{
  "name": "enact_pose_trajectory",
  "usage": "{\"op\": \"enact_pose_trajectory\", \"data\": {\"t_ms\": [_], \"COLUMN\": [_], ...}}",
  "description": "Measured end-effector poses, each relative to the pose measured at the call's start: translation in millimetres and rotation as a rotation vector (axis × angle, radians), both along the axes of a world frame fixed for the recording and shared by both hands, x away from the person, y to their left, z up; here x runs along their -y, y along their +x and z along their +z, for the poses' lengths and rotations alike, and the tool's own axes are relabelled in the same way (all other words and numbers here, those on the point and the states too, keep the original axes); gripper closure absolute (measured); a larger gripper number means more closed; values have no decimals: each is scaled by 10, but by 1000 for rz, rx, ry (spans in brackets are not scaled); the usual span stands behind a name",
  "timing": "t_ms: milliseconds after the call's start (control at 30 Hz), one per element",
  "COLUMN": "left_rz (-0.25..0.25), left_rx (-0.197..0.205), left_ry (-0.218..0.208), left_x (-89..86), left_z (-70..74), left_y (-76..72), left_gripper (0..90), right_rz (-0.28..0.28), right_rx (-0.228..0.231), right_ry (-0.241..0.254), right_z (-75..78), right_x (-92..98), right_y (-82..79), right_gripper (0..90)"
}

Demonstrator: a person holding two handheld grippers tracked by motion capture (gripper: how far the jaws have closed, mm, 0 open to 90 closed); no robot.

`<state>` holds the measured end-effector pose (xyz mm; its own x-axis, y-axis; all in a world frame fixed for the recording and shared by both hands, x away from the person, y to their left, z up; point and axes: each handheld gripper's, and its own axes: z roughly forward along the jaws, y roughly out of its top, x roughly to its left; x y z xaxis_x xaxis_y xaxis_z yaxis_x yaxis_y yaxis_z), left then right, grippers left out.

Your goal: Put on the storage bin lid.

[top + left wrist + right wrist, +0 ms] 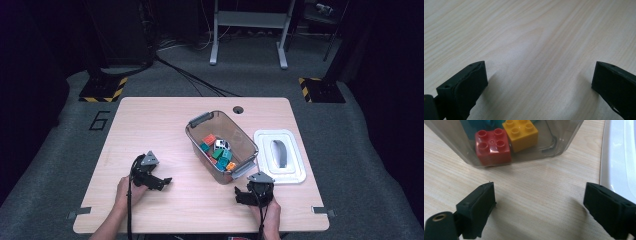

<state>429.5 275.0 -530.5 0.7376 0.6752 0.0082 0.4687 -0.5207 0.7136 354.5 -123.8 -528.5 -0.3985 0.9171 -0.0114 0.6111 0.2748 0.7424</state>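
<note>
On near counter (200,200) edge, left hand-held gripper (159,181) and right hand-held gripper (246,194) are seen, jaws wide apart, nothing gripped. Just beyond right one, clear bin (248,145) with bricks (492,146). Beside bin, white lid (295,172).

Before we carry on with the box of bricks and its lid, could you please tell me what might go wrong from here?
1. The right gripper is open and empty just short of the clear box; pushing forward could shove the box rather than grasp it.
2. The white lid lies close beside the box and this gripper, so a sideways move might knock it toward the table edge.
3. The red brick and yellow brick press against the near wall; tilting the box could spill them.
</note>
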Motion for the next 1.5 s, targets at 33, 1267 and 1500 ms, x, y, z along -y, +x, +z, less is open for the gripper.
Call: {"op": "enact_pose_trajectory", "data": {"t_ms": [33,1267,1500], "left_rz": [3,46,47], "left_rx": [-6,5,5], "left_ry": [5,-5,-5], "left_x": [1,10,10], "left_z": [6,-4,-4], "left_y": [2,26,28], "left_gripper": [0,3,3], "right_rz": [10,-186,-218], "right_rx": [-1,-114,-151], "right_ry": [1,22,43], "right_z": [2,433,434], "right_x": [0,1129,1191], "right_y": [-2,649,978], "right_gripper": [88,0,57]}}
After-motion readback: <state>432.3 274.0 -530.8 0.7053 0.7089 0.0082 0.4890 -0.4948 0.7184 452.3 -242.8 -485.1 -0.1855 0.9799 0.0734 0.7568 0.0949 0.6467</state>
